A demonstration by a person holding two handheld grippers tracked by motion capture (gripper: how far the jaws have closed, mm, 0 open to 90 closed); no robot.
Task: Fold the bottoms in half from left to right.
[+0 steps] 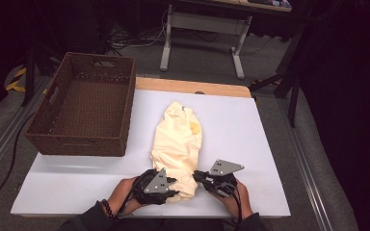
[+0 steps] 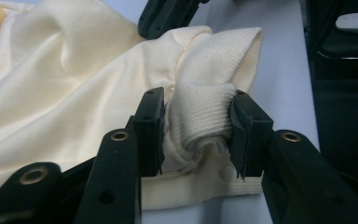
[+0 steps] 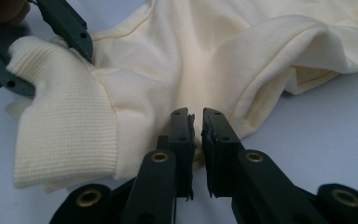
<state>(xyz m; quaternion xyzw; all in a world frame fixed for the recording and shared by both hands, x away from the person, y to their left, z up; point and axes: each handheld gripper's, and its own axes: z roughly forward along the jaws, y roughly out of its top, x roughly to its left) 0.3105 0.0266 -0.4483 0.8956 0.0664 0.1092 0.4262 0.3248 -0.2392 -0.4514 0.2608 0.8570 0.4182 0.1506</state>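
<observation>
A cream sweatshirt (image 1: 178,139) lies folded lengthwise on the white table top (image 1: 250,144), its ribbed hem toward the person. My left gripper (image 1: 172,186) is shut on a bunch of the ribbed hem (image 2: 200,116) at the garment's near left corner. My right gripper (image 1: 196,176) is shut on the sweatshirt's edge (image 3: 196,140) at the near right corner, with a thin fold of cloth pinched between its pads. In the right gripper view the ribbed hem (image 3: 65,121) stands up at the left, held by the other gripper's jaws.
A brown wicker basket (image 1: 84,108) stands at the table's far left. A small yellow patch (image 1: 193,128) shows on the sweatshirt. Beyond the table are a desk frame (image 1: 202,33) and cables on the floor. Bare table lies to the right of the garment.
</observation>
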